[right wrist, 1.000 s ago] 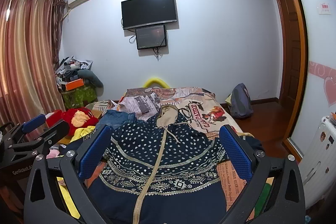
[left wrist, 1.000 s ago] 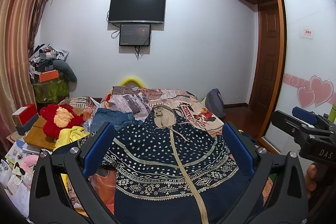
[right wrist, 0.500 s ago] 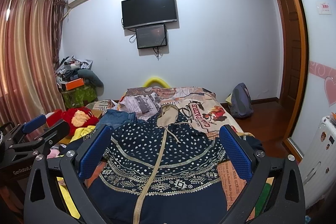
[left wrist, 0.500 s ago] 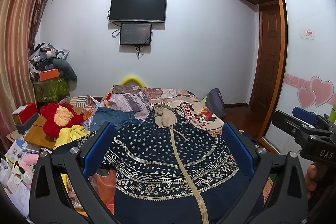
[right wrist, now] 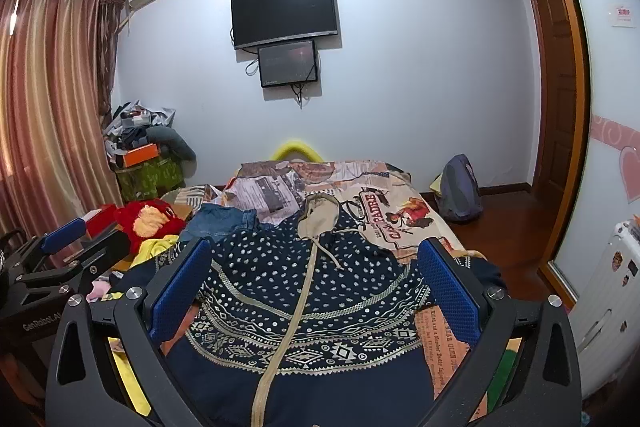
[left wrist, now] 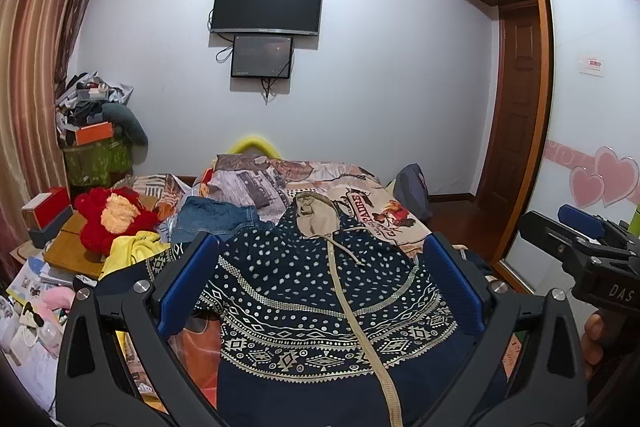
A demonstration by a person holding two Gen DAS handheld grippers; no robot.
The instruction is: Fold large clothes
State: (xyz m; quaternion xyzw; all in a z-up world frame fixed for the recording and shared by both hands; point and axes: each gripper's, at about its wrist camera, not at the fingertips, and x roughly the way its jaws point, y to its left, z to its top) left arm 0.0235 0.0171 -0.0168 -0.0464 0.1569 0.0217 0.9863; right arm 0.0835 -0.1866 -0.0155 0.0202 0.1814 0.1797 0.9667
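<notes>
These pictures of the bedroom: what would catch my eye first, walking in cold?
First, the navy patterned hoodie with its tan hood, spread flat on the bed right in front of both cameras, framed by the wide-open blue fingers of the left gripper and right gripper. Next, the black television high on the far wall, and the bright red plush toy in the clutter left of the bed.

A navy patterned hoodie (left wrist: 320,291) is spread front-up on the bed (left wrist: 360,187), its beige hood (left wrist: 316,215) toward the far wall. The left hand-held gripper (left wrist: 320,283) is held above it, wide apart and empty. The right hand-held gripper (left wrist: 580,239) is seen at the right edge.
</notes>
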